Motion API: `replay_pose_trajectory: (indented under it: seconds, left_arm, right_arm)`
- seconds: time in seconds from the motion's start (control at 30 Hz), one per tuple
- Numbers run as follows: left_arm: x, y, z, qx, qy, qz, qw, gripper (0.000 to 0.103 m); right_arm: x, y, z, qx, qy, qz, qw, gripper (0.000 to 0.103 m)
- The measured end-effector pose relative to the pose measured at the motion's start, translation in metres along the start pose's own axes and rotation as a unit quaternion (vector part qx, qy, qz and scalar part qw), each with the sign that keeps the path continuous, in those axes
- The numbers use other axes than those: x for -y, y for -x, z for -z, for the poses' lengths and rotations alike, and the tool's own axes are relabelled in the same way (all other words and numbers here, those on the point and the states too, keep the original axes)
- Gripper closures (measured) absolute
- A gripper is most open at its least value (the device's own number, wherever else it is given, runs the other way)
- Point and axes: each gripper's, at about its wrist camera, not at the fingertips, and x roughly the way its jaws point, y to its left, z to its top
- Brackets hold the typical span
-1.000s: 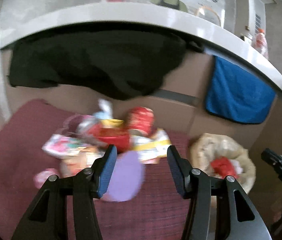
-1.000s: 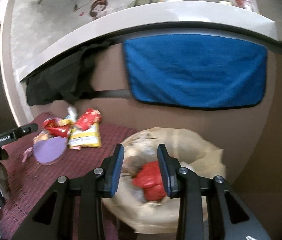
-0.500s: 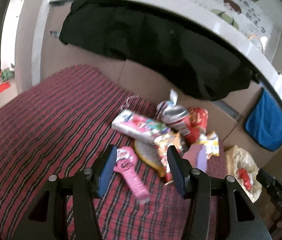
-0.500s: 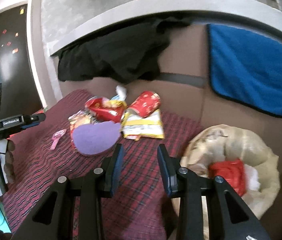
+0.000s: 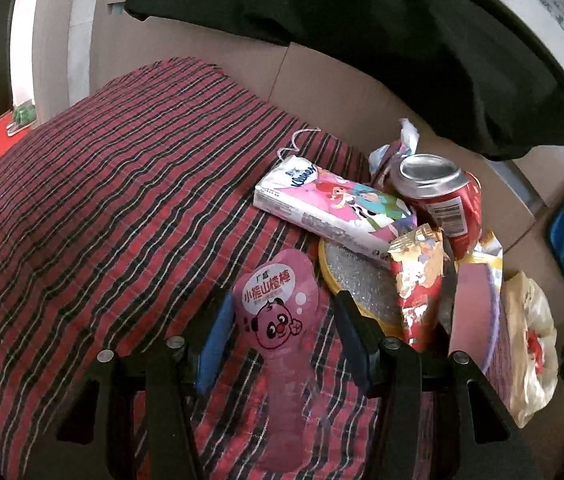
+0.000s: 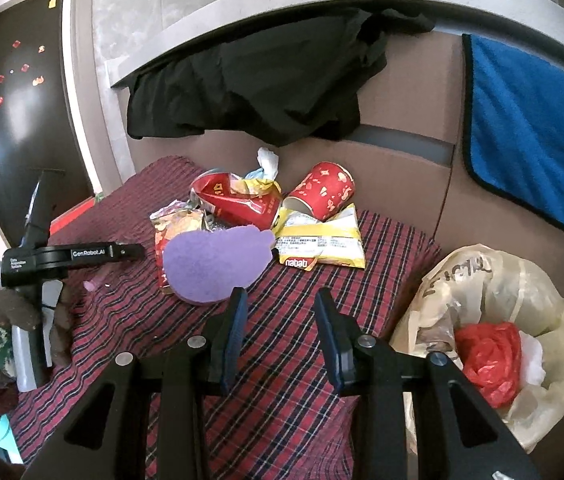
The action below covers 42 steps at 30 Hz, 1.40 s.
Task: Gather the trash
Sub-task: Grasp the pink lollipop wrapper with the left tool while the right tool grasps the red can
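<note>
A heap of trash lies on a red plaid cloth (image 5: 93,216). My left gripper (image 5: 282,312) is open, its jaws on either side of a pink bear-print wrapper (image 5: 277,320). Behind it lie a tissue pack (image 5: 330,208), a crushed red can (image 5: 442,196), a snack bag (image 5: 418,284) and a purple pad (image 5: 474,312). My right gripper (image 6: 279,312) is open and empty over the cloth (image 6: 302,400), just right of the purple pad (image 6: 217,264). A red paper cup (image 6: 322,192) and a yellow nabati wrapper (image 6: 322,240) lie beyond. The trash bag (image 6: 494,288) stands open at the right.
A black garment (image 6: 265,80) and a blue towel (image 6: 530,132) hang over the cardboard wall (image 6: 398,184) behind the cloth. My left gripper shows in the right wrist view (image 6: 65,256), held by a gloved hand. The bag (image 5: 530,340) holds red plastic.
My left gripper swung left off the purple pad and dropped close over the pink wrapper. My right gripper turned left from above the trash bag to face the heap.
</note>
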Motion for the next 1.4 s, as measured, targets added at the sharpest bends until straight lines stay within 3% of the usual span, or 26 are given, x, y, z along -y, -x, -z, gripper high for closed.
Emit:
replay_pose_trajectory:
  seconds: [0.07,0.2,0.3,0.47,0.6,0.77,0.87,1.03,1.23,1.4]
  left_arm:
    - [0.002,0.0,0.001,-0.003,-0.007,0.003,1.0,0.051]
    - [0.002,0.012,0.002,0.009,-0.016,0.014,0.9997,0.079]
    - [0.0,0.03,0.002,0.036,-0.026,0.019,0.9988,0.089]
    - [0.0,0.047,0.002,0.055,-0.045,0.033,0.9969,0.089]
    - [-0.005,0.05,0.002,0.05,-0.049,0.046,0.9965,0.089]
    - [-0.019,0.06,0.002,0.048,-0.042,0.065,0.9958,0.089]
    - [-0.029,0.068,0.001,0.053,-0.034,0.074,0.9953,0.089]
    - [-0.042,0.073,0.003,0.044,-0.026,0.091,0.9945,0.089]
    - [-0.05,0.07,0.007,0.04,-0.014,0.099,0.9941,0.089]
    - [-0.05,0.071,0.005,0.043,-0.012,0.102,0.9938,0.089]
  right_arm:
    - [-0.001,-0.004,0.0,-0.004,-0.001,-0.001,1.0,0.071]
    - [-0.006,-0.012,-0.003,-0.011,-0.006,-0.013,1.0,0.071]
    - [-0.014,-0.016,-0.008,-0.009,0.006,-0.013,1.0,0.071]
    - [-0.018,-0.03,-0.034,0.004,0.011,0.0,1.0,0.071]
    - [-0.02,-0.046,-0.051,0.001,0.001,-0.013,1.0,0.071]
    - [-0.057,-0.072,-0.067,0.004,0.089,-0.026,0.996,0.071]
    - [-0.083,-0.094,-0.076,-0.002,0.148,-0.018,0.989,0.071]
    - [-0.101,-0.141,-0.087,-0.038,0.189,0.015,0.981,0.07]
    - [-0.103,-0.184,-0.09,-0.072,0.218,0.042,0.972,0.066]
    - [-0.092,-0.173,-0.097,-0.052,0.174,0.026,0.983,0.071]
